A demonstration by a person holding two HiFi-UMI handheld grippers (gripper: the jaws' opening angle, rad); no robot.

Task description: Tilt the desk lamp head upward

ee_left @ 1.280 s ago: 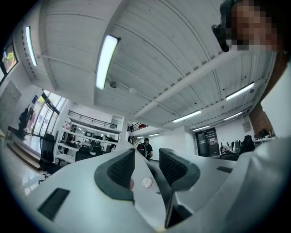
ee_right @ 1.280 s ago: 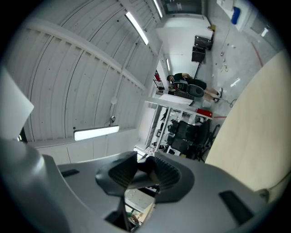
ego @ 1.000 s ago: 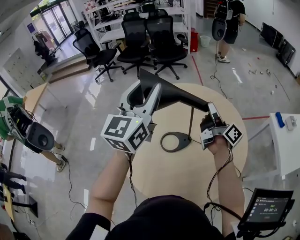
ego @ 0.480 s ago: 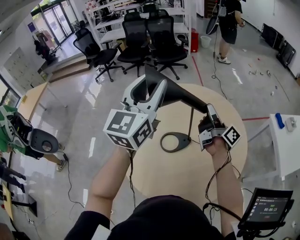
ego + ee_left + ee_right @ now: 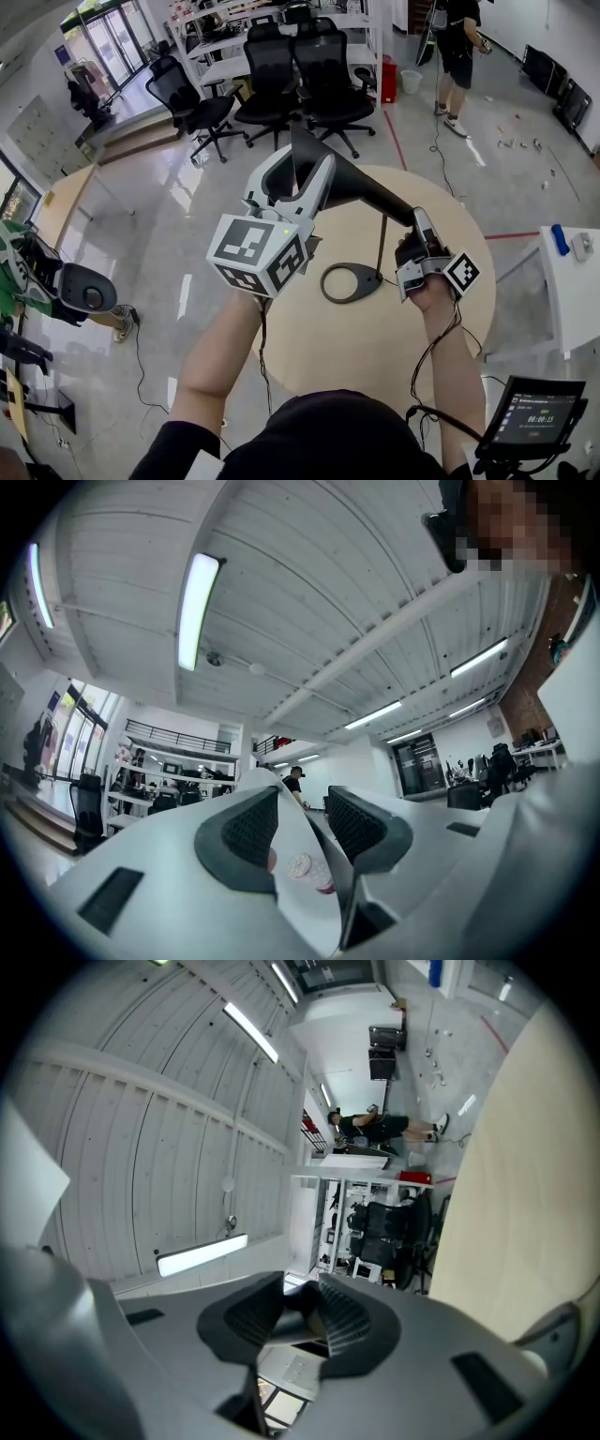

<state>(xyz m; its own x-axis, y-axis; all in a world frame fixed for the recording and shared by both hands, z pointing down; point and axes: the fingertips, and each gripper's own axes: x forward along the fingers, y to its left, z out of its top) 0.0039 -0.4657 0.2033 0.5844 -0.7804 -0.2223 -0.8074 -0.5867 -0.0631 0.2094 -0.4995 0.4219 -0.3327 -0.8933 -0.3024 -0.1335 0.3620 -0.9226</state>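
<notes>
Clamping the flat black lamp head (image 5: 366,192), the left gripper (image 5: 300,169) holds its wide end. The right gripper (image 5: 415,223) pinches the narrow end between its jaws.

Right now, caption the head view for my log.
Left gripper clamps the lamp head, right gripper grips the lamp joint, above a round table.

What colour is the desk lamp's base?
The lamp base is dark grey to black, clearest in the head view.
</notes>
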